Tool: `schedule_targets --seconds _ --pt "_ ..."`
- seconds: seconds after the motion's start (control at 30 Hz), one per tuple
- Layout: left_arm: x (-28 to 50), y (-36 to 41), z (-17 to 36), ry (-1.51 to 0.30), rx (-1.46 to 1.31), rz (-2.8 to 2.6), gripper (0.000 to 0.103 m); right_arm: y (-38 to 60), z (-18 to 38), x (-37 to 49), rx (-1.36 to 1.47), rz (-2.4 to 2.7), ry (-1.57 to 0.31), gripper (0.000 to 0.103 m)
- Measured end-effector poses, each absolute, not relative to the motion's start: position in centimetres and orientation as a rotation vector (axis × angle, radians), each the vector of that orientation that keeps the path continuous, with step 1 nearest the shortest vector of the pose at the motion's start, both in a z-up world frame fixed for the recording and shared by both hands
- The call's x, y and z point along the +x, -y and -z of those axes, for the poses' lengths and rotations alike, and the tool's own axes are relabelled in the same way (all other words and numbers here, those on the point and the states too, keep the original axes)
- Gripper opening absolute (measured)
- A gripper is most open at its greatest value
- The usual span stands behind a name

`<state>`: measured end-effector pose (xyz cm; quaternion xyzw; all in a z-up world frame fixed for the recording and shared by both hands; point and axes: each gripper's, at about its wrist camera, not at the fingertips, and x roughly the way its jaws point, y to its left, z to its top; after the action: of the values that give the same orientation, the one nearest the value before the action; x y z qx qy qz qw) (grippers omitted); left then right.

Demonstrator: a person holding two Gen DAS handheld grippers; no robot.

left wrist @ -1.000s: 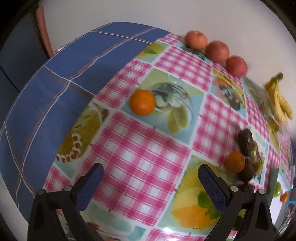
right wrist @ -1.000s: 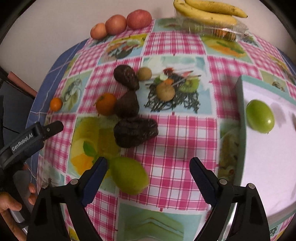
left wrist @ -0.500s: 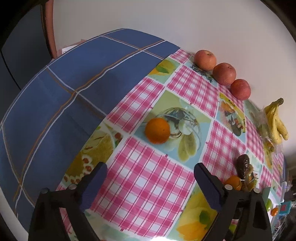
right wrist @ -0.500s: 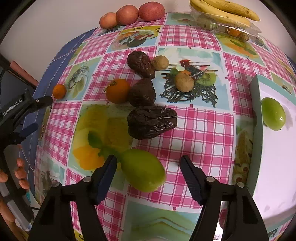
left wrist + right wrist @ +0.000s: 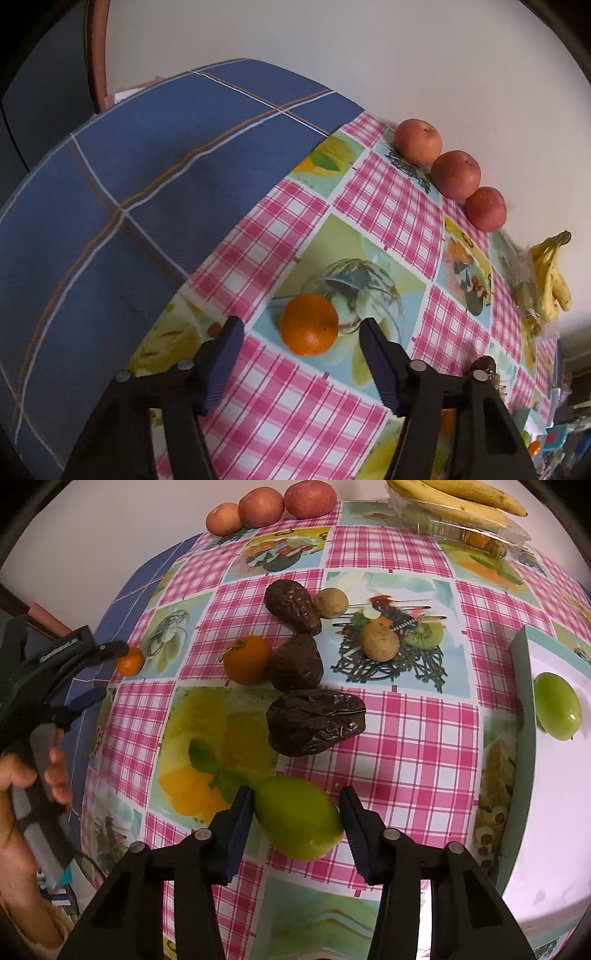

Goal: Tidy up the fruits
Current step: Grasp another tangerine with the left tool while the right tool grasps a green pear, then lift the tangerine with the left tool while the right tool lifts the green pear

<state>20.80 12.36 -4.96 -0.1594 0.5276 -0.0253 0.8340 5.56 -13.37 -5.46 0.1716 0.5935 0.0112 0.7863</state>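
Below, the left claw [image 5: 301,354] points down at a small orange [image 5: 308,324] near the left edge of the desk [image 5: 388,206]; its jaws are closing, the orange lies between the two fingertips and neither pad touches it; this orange shows again in the right wrist view [image 5: 130,661], with the left claw [image 5: 120,648] at it and a hand [image 5: 22,786] on the grip; the right claw [image 5: 295,819] is closing around a green fruit [image 5: 297,818] near the front of the desk; the left pad [image 5: 242,818] touches the fruit's side, while whether the right pad presses it I cannot tell; a second green fruit [image 5: 557,705] lies on a white tray [image 5: 554,812] at the right edge of the desk; so the green fruits number two; a second, larger orange [image 5: 246,659] sits toward the middle of the desk, touching a dark wrinkled fruit [image 5: 294,662]; three such dark fruits lie together, the one nearest the claw [image 5: 314,722] the biggest, the farthest [image 5: 293,606] beside a round brown fruit [image 5: 331,602]; another brown fruit [image 5: 379,641] lies just right of them, making two; three red apples [image 5: 456,173] stand in a row along the back edge against the wall; a bunch of bananas [image 5: 461,500] rests on a clear plastic box [image 5: 480,535] at the back right corner; a checked pink cloth covers the desk, with a blue cloth [image 5: 129,203] beyond its left edge.
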Motion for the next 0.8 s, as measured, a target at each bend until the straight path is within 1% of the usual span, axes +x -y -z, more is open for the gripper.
schedule_targets --seconds 0.07,0.13,0.17,0.23,0.43,0.8 --pt "21.1 -12.0 5.5 -1.127 -0.318 0.052 0.061 13.5 5.5 5.7 0.384 -0.027 -1.284 0.049" --pt "21.2 -12.0 5.7 -1.129 -0.318 0.052 0.048 13.6 5.5 5.8 0.389 -0.029 -1.288 0.049" --pt "21.3 -11.9 5.7 -1.126 -0.314 0.05 0.047 13.6 5.5 5.8 0.39 -0.027 -1.288 0.049" --pt "21.4 -11.8 5.8 -1.127 -0.319 0.067 0.038 13.6 5.6 5.8 0.394 -0.026 -1.289 0.049" --pt "21.3 -11.5 5.7 -1.133 -0.301 0.069 0.036 13.7 5.6 5.9 0.388 -0.026 -1.291 0.049" --pt "19.9 -10.9 5.2 -1.158 -0.278 0.072 0.036 13.5 5.7 5.8 0.391 -0.031 -1.289 0.049"
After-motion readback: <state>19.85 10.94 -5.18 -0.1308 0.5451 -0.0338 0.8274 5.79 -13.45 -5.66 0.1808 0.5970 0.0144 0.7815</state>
